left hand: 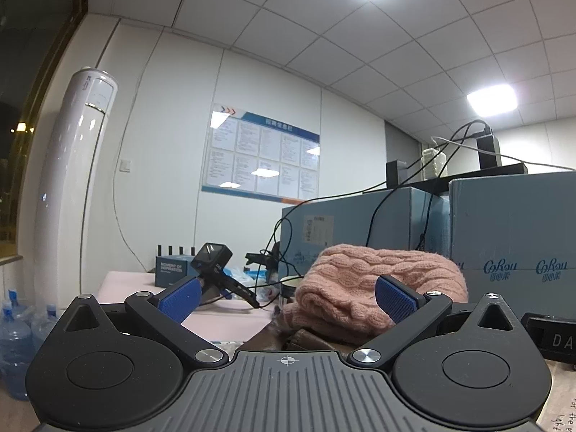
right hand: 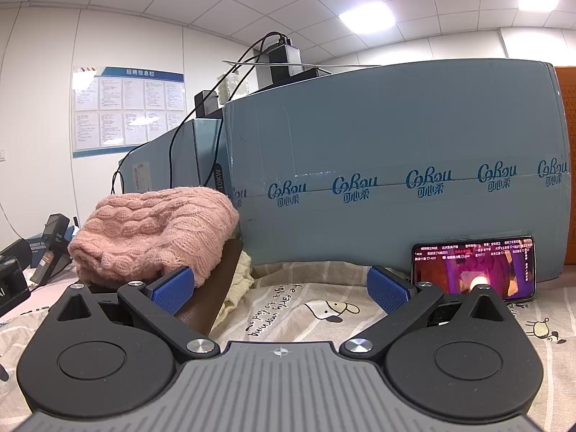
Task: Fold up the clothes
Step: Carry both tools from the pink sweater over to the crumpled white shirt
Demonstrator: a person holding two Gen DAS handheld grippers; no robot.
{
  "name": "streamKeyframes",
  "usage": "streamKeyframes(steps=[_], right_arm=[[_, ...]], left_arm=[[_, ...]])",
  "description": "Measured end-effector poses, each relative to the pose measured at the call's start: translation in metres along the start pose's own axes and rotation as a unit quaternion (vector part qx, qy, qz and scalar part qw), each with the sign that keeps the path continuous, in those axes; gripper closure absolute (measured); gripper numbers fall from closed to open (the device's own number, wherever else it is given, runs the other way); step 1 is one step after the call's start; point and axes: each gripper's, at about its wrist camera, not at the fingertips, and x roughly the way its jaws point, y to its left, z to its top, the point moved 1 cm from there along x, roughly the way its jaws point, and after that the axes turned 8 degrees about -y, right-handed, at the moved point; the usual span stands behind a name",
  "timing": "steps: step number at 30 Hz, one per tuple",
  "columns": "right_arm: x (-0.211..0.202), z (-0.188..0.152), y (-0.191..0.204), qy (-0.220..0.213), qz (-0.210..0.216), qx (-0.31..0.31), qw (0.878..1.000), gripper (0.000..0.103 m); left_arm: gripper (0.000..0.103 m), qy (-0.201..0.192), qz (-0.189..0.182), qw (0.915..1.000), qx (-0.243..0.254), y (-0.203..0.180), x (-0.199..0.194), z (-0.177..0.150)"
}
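White walls and a tiled ceiling are filling the upper half of both views, and big blue cartons [right hand: 396, 165] are standing across the middle of the right wrist view. Below them a printed bedsheet [right hand: 309, 309] is covering the work surface at the bottom of the frame. On it, at the left centre of the right view, a pink knitted sweater [right hand: 154, 230] is lying bunched on top of a brown garment [right hand: 212, 288], with a cream cloth [right hand: 239, 284] showing under its edge; in the left wrist view the same pile is sitting right of centre. A phone [right hand: 475, 270] is leaning against the carton at the lower right. The left gripper [left hand: 288, 297] and the right gripper [right hand: 280, 286] are both holding their jaws wide apart, with nothing between them. I judge that folding is not yet beginning: the grippers are only facing the pile. The next move is probably asking for pinching the sweater's edge and spreading it flat on the bare sheet.
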Motion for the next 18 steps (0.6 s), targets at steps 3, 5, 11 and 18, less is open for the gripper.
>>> streamKeyframes(steps=[3, 5, 11, 18], right_arm=[[0.0, 0.0, 0.0, 0.0, 0.001, 0.0, 1.0, 0.0], [0.0, 0.0, 0.001, 0.0, 0.001, 0.0, 1.0, 0.0], [0.0, 0.0, 0.002, 0.0, 0.003, 0.0, 1.0, 0.0], [-0.002, 0.001, 0.003, 0.004, 0.009, -0.008, 1.0, 0.0]], left_arm=[[0.0, -0.005, -0.001, 0.9999, -0.01, 0.003, -0.002, 0.003], [0.0, -0.008, -0.001, 0.9998, -0.017, 0.006, -0.003, 0.005], [0.0, 0.005, -0.004, 0.9995, -0.032, 0.005, 0.015, -0.001], [0.0, 0.013, -0.009, 0.9988, -0.046, 0.008, 0.018, -0.003]])
